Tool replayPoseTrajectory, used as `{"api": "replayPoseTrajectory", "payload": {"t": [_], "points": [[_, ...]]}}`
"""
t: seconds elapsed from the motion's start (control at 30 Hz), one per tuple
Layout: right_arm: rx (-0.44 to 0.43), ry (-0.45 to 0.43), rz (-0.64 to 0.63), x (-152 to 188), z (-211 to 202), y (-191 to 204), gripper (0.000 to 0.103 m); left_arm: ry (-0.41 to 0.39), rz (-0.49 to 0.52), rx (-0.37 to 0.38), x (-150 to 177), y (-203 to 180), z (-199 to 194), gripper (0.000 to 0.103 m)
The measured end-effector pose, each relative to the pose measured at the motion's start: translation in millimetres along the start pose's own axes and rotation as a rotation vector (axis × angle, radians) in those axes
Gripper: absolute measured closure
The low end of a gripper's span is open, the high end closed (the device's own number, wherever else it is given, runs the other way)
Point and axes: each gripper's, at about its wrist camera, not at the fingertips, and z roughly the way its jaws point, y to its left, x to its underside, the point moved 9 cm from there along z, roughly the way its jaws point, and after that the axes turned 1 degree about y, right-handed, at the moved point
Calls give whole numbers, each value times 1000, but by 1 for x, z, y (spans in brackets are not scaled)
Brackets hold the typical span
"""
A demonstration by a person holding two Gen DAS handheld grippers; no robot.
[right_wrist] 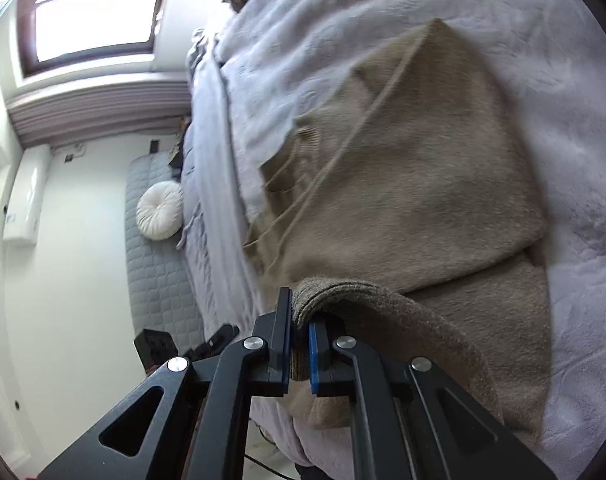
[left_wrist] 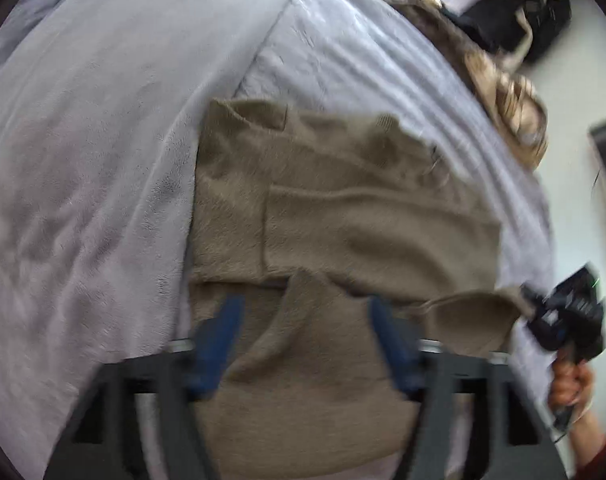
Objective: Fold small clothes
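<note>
A tan fuzzy sweater (left_wrist: 343, 216) lies partly folded on a pale lilac blanket (left_wrist: 103, 140). My left gripper (left_wrist: 303, 312) is open, its blue-padded fingers (left_wrist: 219, 340) spread wide just above the sweater's near part. My right gripper (right_wrist: 301, 320) is shut on a thick edge of the sweater (right_wrist: 403, 184) and lifts it off the bed. It also shows in the left wrist view (left_wrist: 563, 316) at the right, holding a raised corner of the sweater. The image is blurred by motion.
The blanket (right_wrist: 383, 8) covers a bed. A patterned beige cloth (left_wrist: 511, 112) lies at the bed's far edge, with a dark bag (left_wrist: 519, 20) beyond. A round white cushion (right_wrist: 161, 210) lies on a quilted mat on the floor beside the bed.
</note>
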Motion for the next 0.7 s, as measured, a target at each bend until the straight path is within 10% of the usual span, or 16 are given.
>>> {"api": "replayPoseTrajectory", "payload": {"t": [0.17,0.3,0.57,0.7], "points": [[223,-21,30,2,-1,-35,88,145,209,-44,20,-5,41,26],[477,-9,-193,7,-14,-30,42,202,193,22,25,-8,61,26],[773,78,-633,-3,6,-25,42,221,229,47,26,-22,77,27],[817,98,-660,-15,26,-37,45,216,233,51,25,-24,77,80]]}}
